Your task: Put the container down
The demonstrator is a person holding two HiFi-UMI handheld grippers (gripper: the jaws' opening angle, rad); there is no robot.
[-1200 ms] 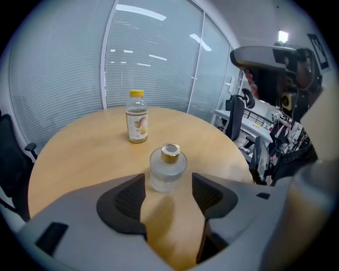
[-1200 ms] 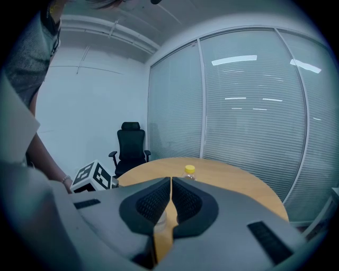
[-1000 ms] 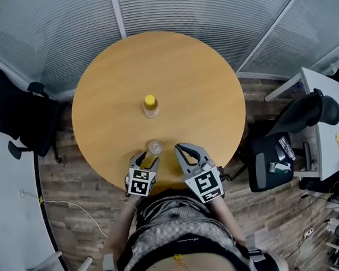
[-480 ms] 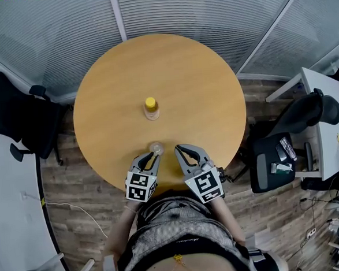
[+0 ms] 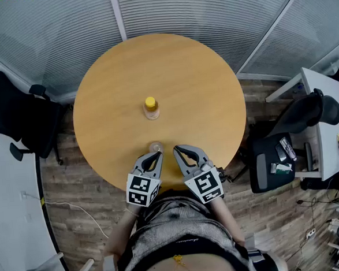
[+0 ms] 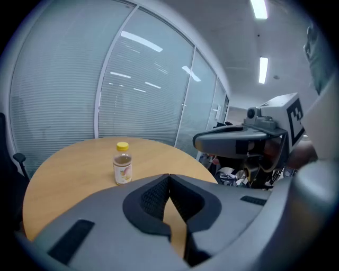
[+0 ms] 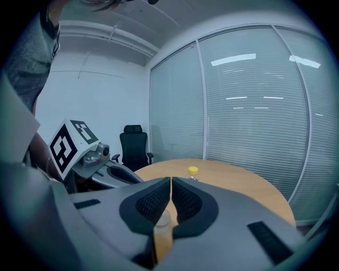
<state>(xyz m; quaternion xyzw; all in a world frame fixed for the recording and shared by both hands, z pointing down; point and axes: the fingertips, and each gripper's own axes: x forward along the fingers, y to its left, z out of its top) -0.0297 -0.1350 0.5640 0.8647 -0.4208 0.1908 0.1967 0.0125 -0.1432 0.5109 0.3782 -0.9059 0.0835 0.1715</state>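
A small clear container [image 5: 155, 146] stands on the round wooden table [image 5: 183, 79] near its front edge. My left gripper [image 5: 155, 155] is just behind it, shut, with nothing between its jaws [image 6: 169, 177]. My right gripper [image 5: 176, 150] is beside it to the right, also shut and empty [image 7: 171, 181]. In the right gripper view the container [image 7: 161, 218] shows through the gap below the meeting tips. A bottle with a yellow cap [image 5: 151, 108] stands upright mid-table, also seen as the bottle [image 6: 122, 163] in the left gripper view.
Black office chairs stand left [image 5: 18, 122] and right [image 5: 307, 113] of the table. A white desk [image 5: 331, 126] and a dark seat with small items [image 5: 272, 159] are at the right. Glass walls with blinds [image 5: 207, 8] close the far side.
The left gripper's jaws, open beside the clear container a second ago, have closed and drawn slightly back from it. The container stands free on the table. The right gripper has barely moved.
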